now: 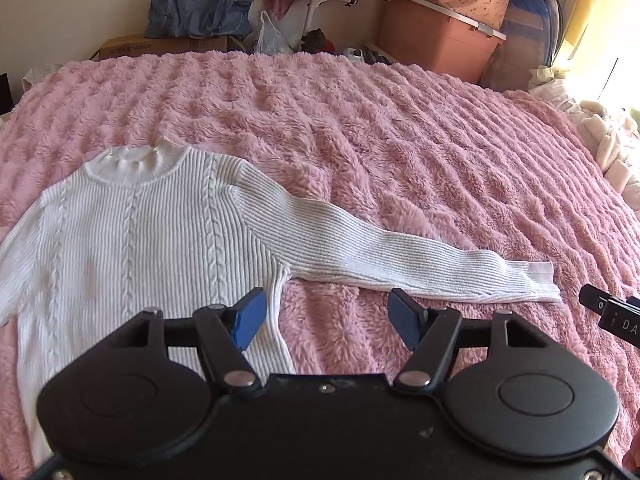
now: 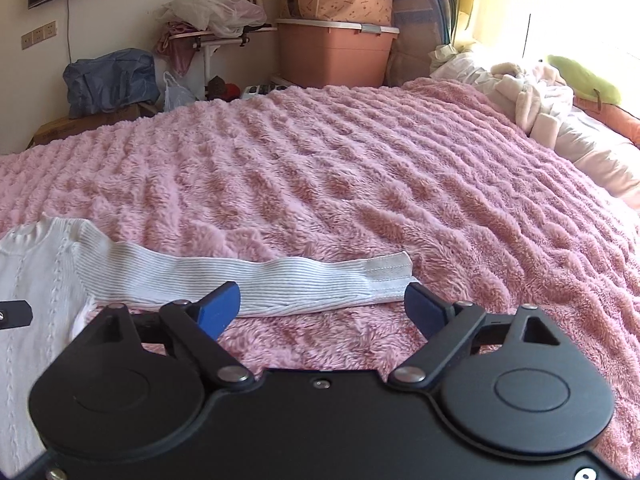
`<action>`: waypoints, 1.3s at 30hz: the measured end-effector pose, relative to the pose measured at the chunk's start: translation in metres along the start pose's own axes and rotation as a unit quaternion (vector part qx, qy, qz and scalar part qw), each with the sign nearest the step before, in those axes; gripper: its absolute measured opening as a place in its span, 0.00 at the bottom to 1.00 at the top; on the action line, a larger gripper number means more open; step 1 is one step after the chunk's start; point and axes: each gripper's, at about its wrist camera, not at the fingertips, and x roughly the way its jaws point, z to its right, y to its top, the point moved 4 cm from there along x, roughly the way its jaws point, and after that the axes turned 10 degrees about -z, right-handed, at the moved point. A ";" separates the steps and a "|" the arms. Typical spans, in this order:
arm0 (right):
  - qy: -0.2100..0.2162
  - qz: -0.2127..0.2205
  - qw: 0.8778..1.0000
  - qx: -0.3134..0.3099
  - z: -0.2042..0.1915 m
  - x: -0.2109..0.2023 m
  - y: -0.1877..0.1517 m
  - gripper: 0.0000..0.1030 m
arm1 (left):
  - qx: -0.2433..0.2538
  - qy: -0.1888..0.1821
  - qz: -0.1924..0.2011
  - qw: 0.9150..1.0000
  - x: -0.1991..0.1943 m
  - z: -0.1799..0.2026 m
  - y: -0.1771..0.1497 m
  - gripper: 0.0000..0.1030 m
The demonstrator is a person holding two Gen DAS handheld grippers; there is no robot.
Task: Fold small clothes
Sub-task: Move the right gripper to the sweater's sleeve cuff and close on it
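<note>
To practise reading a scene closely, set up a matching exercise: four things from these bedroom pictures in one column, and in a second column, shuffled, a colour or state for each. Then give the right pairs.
Things:
1. sweater
2. blanket
3. storage box
4. right gripper

Descriptions:
A. terracotta pink, lid on, a patterned bag on top
B. white ribbed knit, lying flat with a sleeve stretched out
C. open, blue pads apart, nothing between them
D. pink and fluffy, spread over the bed

Pairs: 1-B, 2-D, 3-A, 4-C
</note>
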 end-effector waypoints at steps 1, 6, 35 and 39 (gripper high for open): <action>-0.005 -0.005 1.000 0.008 0.006 0.010 0.000 0.83 | -0.003 -0.003 0.000 1.000 0.011 0.001 0.005 0.68; 0.005 -0.033 0.997 0.067 0.037 0.071 -0.003 0.58 | -0.011 -0.010 -0.002 1.000 0.064 0.009 0.021 0.68; 0.116 -0.055 0.959 0.254 0.081 0.171 0.001 0.09 | -0.003 0.008 -0.043 0.999 0.170 0.023 0.033 0.69; 0.119 -0.042 0.960 0.250 0.079 0.160 0.005 0.09 | -0.013 0.002 -0.048 0.999 0.181 0.018 0.031 0.69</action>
